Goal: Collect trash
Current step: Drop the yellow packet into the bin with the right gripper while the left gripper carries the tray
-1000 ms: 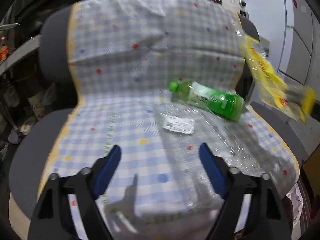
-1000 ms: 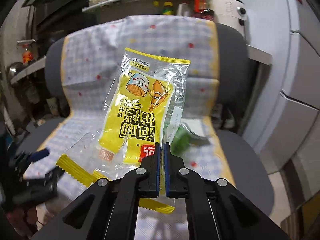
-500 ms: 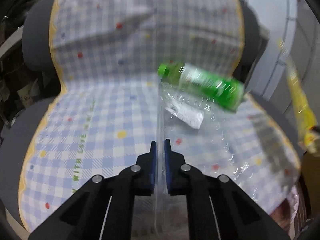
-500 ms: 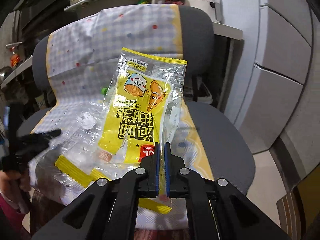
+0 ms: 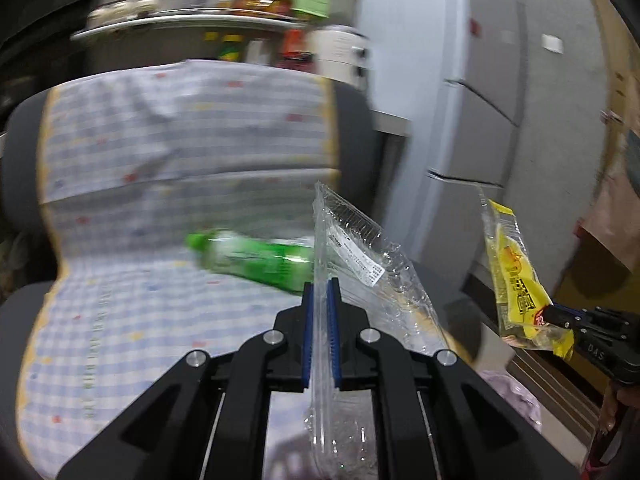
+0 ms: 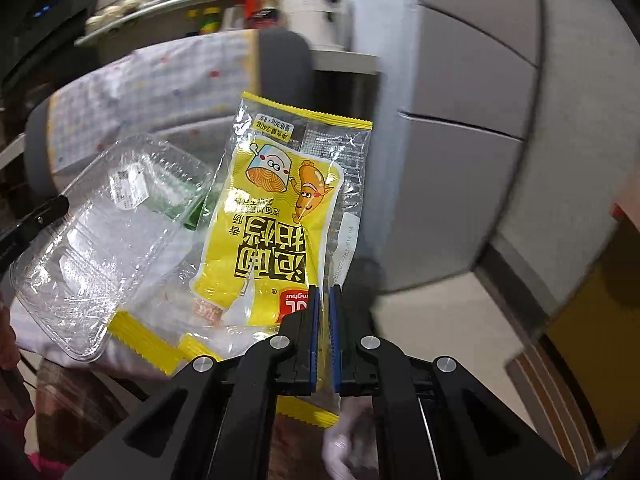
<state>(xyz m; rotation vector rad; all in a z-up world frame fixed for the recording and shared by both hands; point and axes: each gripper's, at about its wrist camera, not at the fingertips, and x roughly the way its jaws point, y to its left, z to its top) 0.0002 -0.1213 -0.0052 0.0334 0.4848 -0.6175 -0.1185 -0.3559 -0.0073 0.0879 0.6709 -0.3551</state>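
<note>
My left gripper [image 5: 321, 292] is shut on a clear plastic clamshell tray [image 5: 360, 264] and holds it up off the chair seat; the tray also shows at the left of the right wrist view [image 6: 100, 240]. My right gripper [image 6: 324, 300] is shut on a yellow snack wrapper [image 6: 276, 220], held upright in the air; it also shows at the right of the left wrist view [image 5: 516, 280]. A green plastic bottle [image 5: 256, 260] lies on its side on the seat, behind the tray.
The chair [image 5: 24, 160] wears a blue checked cover [image 5: 180, 140]. A grey fridge [image 6: 480, 120] stands to the right. A shelf with bottles and jars [image 5: 248, 4] runs behind the chair. Pale floor [image 6: 440, 320] lies at the right.
My left gripper shut on the clear tray and lifted it off the seat, swinging right. My right gripper moved right, away from the chair, with the wrapper in it.
</note>
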